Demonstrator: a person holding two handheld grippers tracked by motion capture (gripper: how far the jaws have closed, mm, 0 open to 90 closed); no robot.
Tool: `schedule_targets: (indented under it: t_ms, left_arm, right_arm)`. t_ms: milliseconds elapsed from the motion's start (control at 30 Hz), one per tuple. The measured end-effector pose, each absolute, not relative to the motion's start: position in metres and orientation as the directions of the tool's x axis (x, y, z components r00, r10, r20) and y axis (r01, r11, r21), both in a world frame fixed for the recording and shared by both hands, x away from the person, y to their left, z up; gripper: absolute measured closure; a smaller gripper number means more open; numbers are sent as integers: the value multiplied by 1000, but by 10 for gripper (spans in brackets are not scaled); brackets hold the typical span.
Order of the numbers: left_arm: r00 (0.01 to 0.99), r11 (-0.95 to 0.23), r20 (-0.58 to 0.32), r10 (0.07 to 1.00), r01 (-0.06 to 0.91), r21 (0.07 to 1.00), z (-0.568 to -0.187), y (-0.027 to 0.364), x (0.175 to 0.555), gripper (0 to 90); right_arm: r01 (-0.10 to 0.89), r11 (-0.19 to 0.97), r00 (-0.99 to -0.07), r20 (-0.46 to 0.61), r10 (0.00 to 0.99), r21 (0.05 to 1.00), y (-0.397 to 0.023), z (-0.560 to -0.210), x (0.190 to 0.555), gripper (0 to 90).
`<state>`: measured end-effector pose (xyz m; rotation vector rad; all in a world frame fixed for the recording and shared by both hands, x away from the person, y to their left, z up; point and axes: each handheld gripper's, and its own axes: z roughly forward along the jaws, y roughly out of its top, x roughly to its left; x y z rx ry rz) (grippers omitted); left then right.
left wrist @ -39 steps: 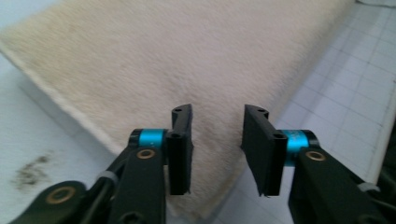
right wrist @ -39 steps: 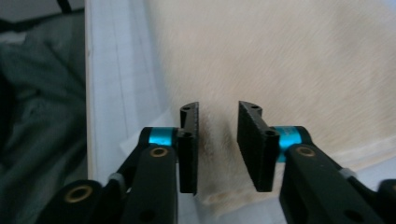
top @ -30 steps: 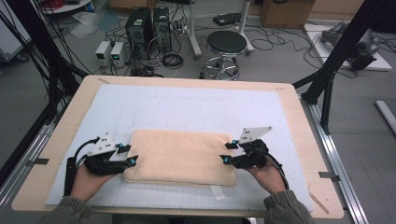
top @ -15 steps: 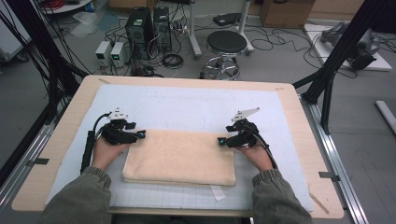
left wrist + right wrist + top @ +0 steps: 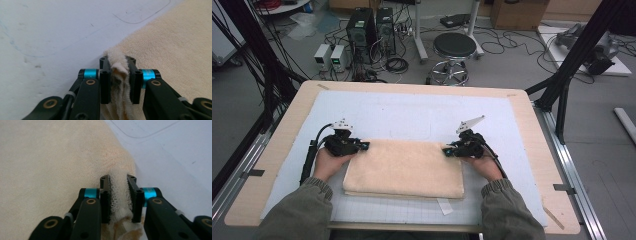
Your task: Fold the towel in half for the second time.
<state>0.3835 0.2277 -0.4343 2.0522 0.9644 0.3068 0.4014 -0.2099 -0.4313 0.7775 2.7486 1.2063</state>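
- A folded cream towel point(image 5: 404, 170) lies at lower centre of the high view, on the pale gridded mat point(image 5: 412, 112) that covers the wooden table point(image 5: 532, 150).
- The left gripper point(image 5: 362, 145), at the towel's upper left corner in the high view, has just been closing its jaws; in the left gripper view they stand almost together, clenched on a bunched ridge of the towel point(image 5: 120, 72) at the cloth's corner.
- The right gripper point(image 5: 447, 150), at the towel's upper right corner in the high view, has likewise just been closing; the right gripper view shows its pads pressed on a pinched fold of towel point(image 5: 120, 192), layered cloth edges showing below between the jaws.
- Both hands point(image 5: 329, 162) sit at the towel's far corners, sleeves entering from the bottom of the frame.
- The towel's near edge runs parallel to the table's front edge, with a small white tag point(image 5: 444, 206) on the mat just below its lower right corner.
- Bare mat stretches across the upper half of the table beyond the towel, with narrower strips open to the left and right of the hands.
- Beyond the table's far edge, at the top of the frame, stand a black stool point(image 5: 454, 47) and computer boxes point(image 5: 372, 25) amid cables on the floor.
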Motion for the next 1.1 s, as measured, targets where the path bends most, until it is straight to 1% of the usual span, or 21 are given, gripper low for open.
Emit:
schedule_targets:
  t_ms: [100, 200, 333, 467, 500, 533, 567, 600, 633, 667, 767, 1000, 1100]
  left_arm:
    - [646, -347, -62, 761, 486, 802, -425, 228, 384, 784]
    - [617, -342, -18, 787, 460, 820, -409, 228, 392, 784]
    - [589, -324, 6, 808, 436, 840, -384, 228, 410, 784]
    - [569, -337, 36, 822, 434, 835, -368, 225, 434, 782]
    - [565, -355, 50, 823, 444, 823, -369, 223, 440, 770]
    - [548, -371, 67, 834, 466, 803, -371, 220, 444, 718]
    - [534, -379, 83, 842, 475, 794, -374, 218, 446, 628]
    - [533, -379, 78, 842, 484, 789, -377, 219, 448, 559]
    - [540, -380, 62, 840, 503, 776, -380, 220, 449, 523]
    - [549, -391, 56, 834, 517, 762, -382, 221, 449, 519]
    - [555, -392, 53, 830, 513, 764, -389, 225, 442, 506]
    - [592, -375, 19, 806, 485, 790, -395, 232, 421, 469]
    - [611, -370, -15, 792, 498, 784, -392, 233, 416, 415]
  right_arm:
    - [391, 562, -870, 93, 484, 729, -208, -420, 401, 788]
    - [357, 540, -855, 34, 518, 762, -205, -403, 408, 789]
    - [352, 532, -835, 1, 551, 770, -198, -386, 427, 789]
    - [353, 521, -808, -26, 588, 777, -193, -372, 450, 785]
    - [348, 519, -801, -40, 597, 780, -192, -371, 456, 763]
    - [368, 521, -788, -40, 615, 770, -191, -371, 463, 712]
    - [392, 522, -767, -44, 640, 757, -190, -373, 469, 642]
    - [401, 514, -749, -52, 660, 758, -191, -375, 472, 613]
    - [418, 499, -741, -33, 671, 759, -192, -378, 474, 582]
    - [432, 493, -739, -18, 673, 755, -193, -381, 475, 561]
    - [448, 507, -747, -4, 665, 736, -194, -386, 472, 501]
    - [457, 465, -748, 45, 662, 758, -202, -389, 454, 402]
    - [464, 447, -751, 73, 656, 765, -204, -389, 448, 364]
